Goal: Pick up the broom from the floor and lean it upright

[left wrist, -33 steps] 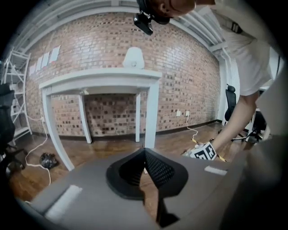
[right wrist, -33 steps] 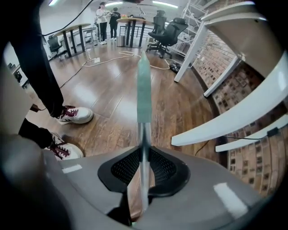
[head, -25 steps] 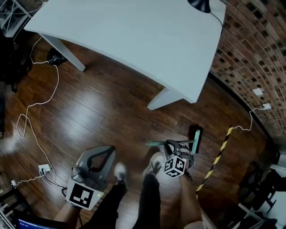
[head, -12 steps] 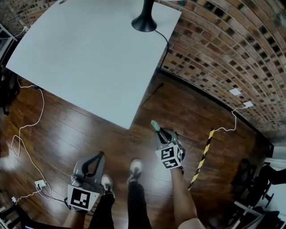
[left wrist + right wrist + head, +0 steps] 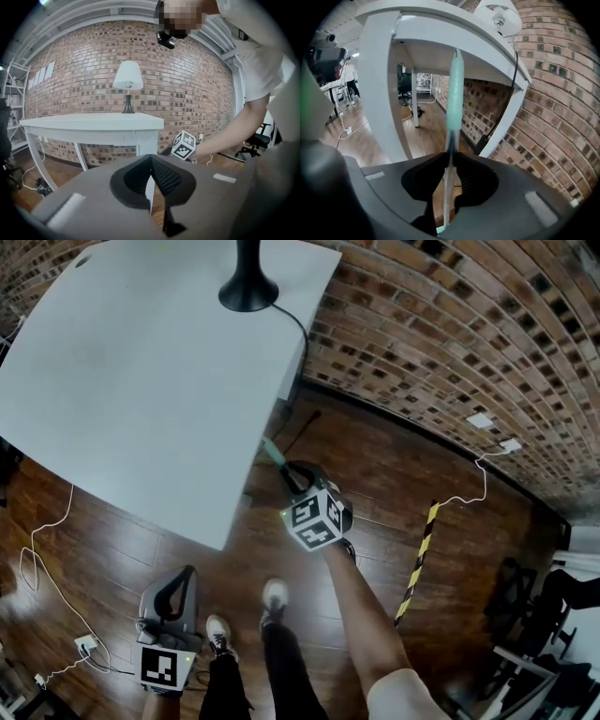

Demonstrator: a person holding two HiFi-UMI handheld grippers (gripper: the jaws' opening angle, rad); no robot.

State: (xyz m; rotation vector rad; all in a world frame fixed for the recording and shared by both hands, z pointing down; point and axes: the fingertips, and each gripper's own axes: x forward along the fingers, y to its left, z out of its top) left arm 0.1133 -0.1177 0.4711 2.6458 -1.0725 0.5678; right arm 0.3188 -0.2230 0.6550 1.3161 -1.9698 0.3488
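While the right gripper (image 5: 449, 153) pinches one broom (image 5: 455, 93), the left gripper (image 5: 151, 161) sits closed.

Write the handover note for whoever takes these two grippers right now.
Right gripper: shut on the broom handle, whose teal end points up beside the white table, near the brick wall.
Left gripper: shut, empty, held low, away from it.
Done: handle gripped and raised; the brush end is out of view.
To do: stand it upright, lean it on a support, release.
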